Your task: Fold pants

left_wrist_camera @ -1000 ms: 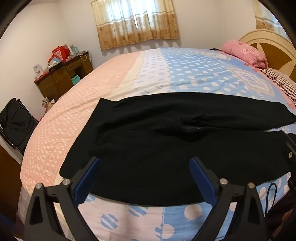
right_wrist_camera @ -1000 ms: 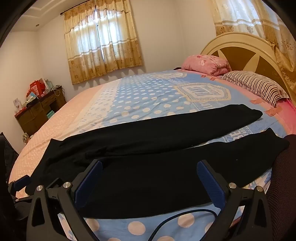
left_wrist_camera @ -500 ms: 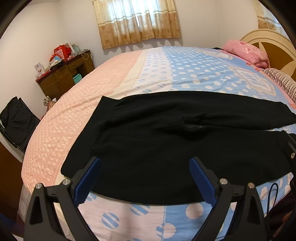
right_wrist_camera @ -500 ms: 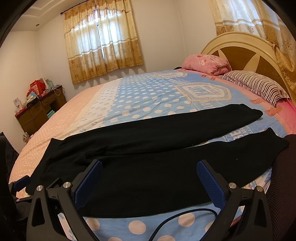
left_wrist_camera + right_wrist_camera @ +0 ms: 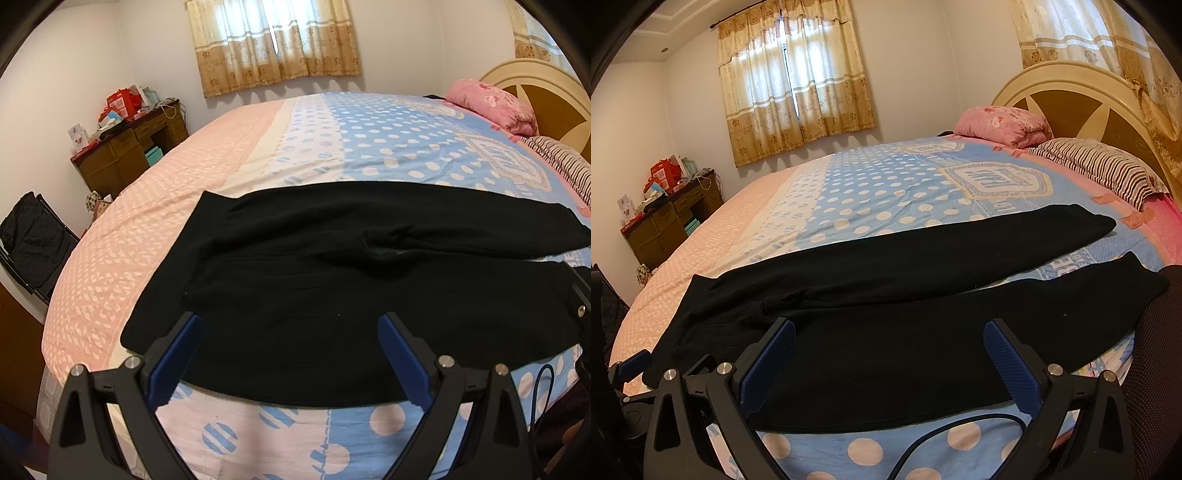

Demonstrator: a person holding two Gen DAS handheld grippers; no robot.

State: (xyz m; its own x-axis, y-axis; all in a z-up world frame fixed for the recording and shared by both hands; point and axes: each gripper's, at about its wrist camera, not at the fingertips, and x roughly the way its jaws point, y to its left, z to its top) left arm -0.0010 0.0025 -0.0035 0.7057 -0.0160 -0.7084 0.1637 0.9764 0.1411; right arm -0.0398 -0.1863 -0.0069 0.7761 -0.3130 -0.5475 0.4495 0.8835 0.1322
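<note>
Black pants (image 5: 332,288) lie flat across the near side of the bed (image 5: 258,155), waist to the left, two legs stretching right. In the right wrist view the pants (image 5: 923,332) show both legs, the far leg reaching toward the striped pillow. My left gripper (image 5: 290,332) is open and empty, held just above the waist end near the bed's front edge. My right gripper (image 5: 888,339) is open and empty above the near leg. The left gripper's tip also shows at the left edge of the right wrist view (image 5: 635,363).
A pink pillow (image 5: 1004,125) and a striped pillow (image 5: 1100,170) lie by the headboard (image 5: 1082,99). A wooden desk (image 5: 129,151) with boxes stands by the far wall. A black bag (image 5: 29,236) sits at left. A cable (image 5: 960,432) hangs near the bed edge.
The left wrist view has shifted slightly, showing the pants a little further right and lower. The right gripper has barely moved. Both grippers stay open.
</note>
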